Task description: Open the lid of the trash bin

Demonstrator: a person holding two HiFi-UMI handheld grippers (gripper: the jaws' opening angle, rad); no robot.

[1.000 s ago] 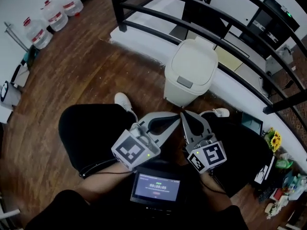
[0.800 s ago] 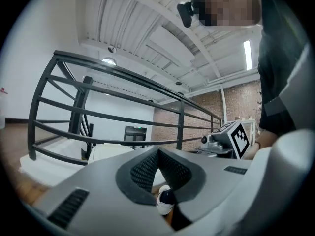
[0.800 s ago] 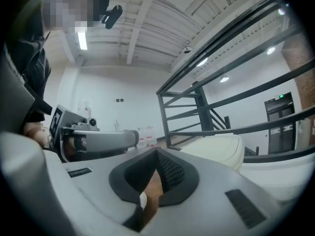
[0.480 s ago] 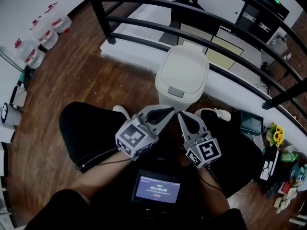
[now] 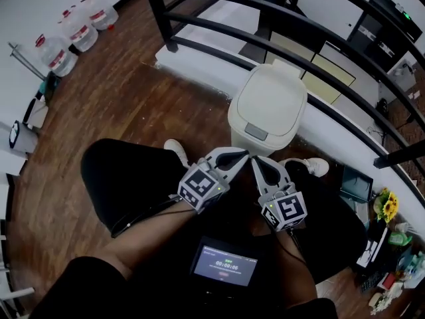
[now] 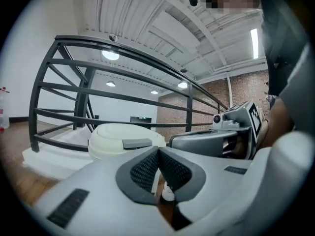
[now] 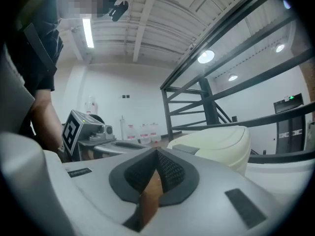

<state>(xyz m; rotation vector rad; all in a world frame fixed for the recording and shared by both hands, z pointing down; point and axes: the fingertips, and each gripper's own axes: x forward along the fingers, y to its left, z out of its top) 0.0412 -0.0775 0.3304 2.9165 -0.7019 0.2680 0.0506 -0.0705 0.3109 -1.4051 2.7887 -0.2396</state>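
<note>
A cream trash bin stands on the wood floor by a black railing, its lid down and a grey push tab at its near edge. In the left gripper view the bin sits just beyond the jaw tips; in the right gripper view the bin lies ahead to the right. My left gripper and right gripper hover side by side just short of the bin's front, tips nearly touching each other. Both are shut with nothing between the pads.
A black metal railing curves behind the bin above a white ledge. Water jugs stand at the far left. White shoes show by the bin's base. A small screen hangs below my hands.
The view has swung slightly, so the bin sits a bit further right and up than half a second ago. Both grippers stay shut, close together before the bin.
</note>
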